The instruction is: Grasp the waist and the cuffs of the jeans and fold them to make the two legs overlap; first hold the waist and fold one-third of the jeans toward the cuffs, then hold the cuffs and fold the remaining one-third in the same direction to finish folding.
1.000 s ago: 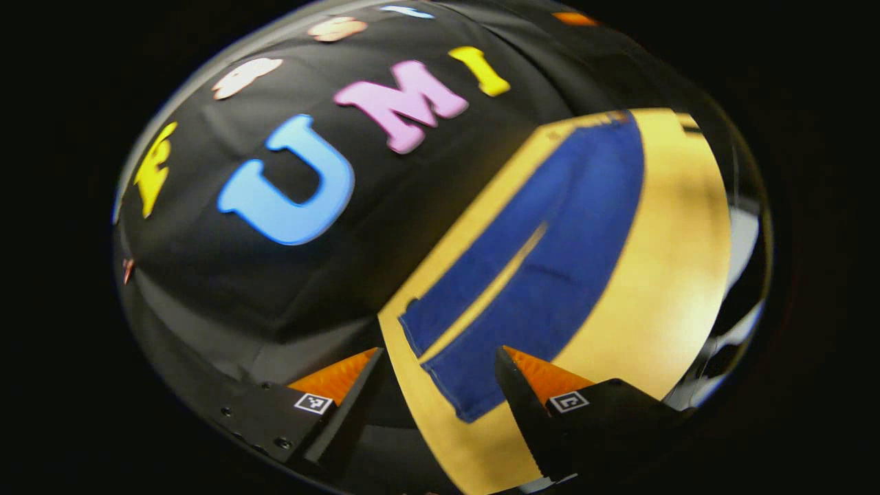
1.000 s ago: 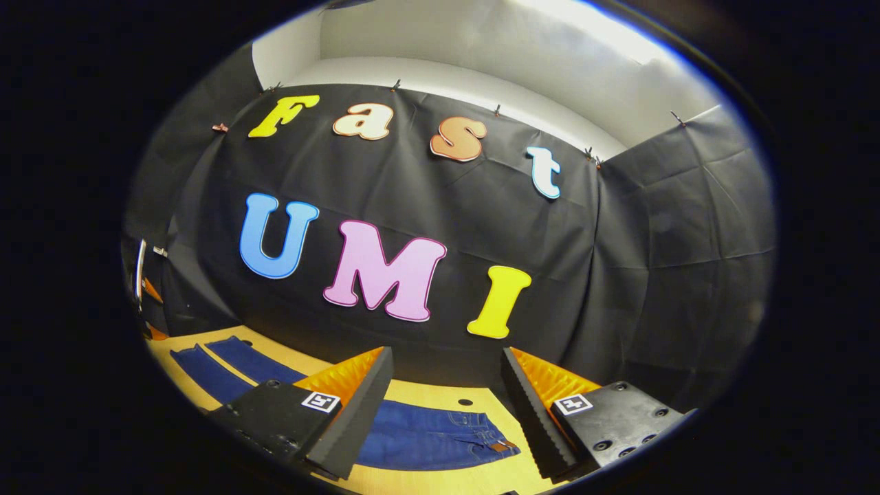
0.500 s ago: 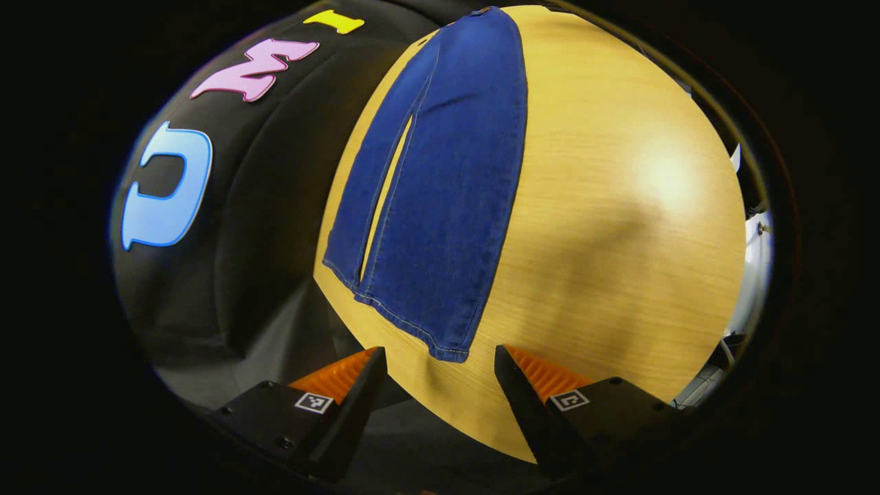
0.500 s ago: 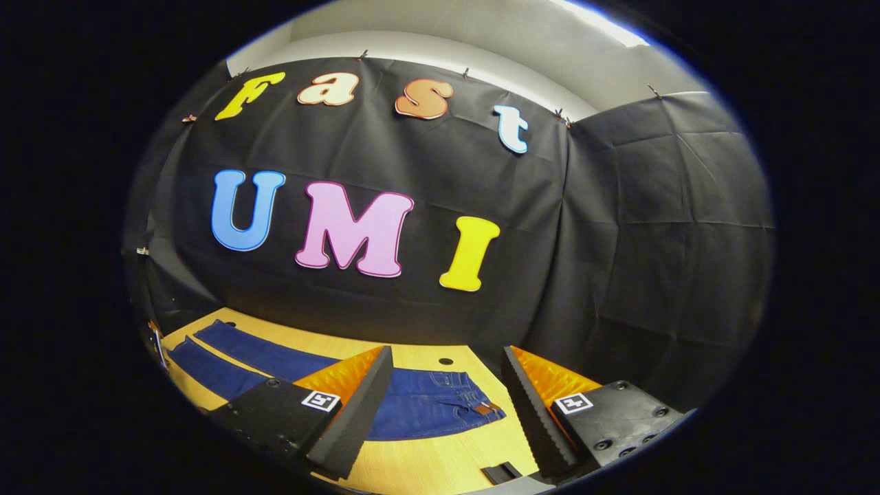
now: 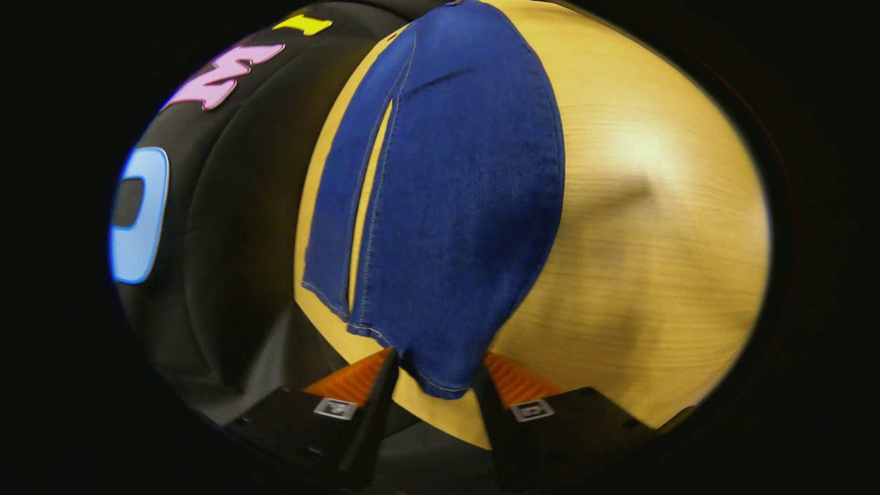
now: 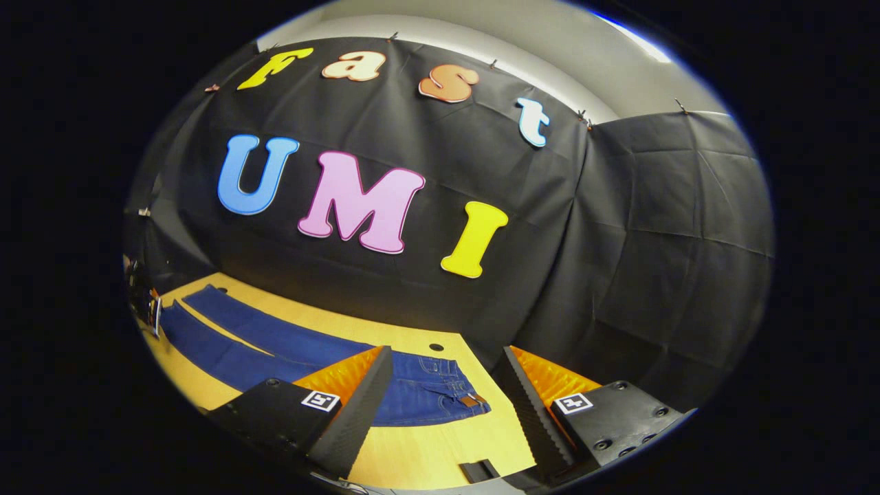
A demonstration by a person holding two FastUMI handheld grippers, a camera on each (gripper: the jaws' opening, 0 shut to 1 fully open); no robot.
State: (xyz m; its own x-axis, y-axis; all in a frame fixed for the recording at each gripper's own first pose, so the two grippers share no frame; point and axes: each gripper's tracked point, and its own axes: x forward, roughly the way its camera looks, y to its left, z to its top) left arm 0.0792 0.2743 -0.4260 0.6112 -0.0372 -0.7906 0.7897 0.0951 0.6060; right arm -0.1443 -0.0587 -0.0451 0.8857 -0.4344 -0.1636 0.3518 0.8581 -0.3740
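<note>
One pair of jeans (image 5: pixel 454 206), one table (image 5: pixel 653 227), two grippers.

The left tongs (image 5: pixel 432 385) are low with their fingers parted; the right tongs (image 6: pixel 447 399) are held wide open, gripping nothing.

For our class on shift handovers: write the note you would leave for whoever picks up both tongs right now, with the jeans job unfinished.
Left tongs: open, fingers either side of the near leg's cuff of the blue denim jeans; whether they touch the cloth is unclear.
Right tongs: open, hanging above the waist, holding nothing.
Jeans lie flat along the light wooden table, legs side by side with a gap between.
Done: no fold yet.
Left: overlap the legs, then fold both thirds.
</note>
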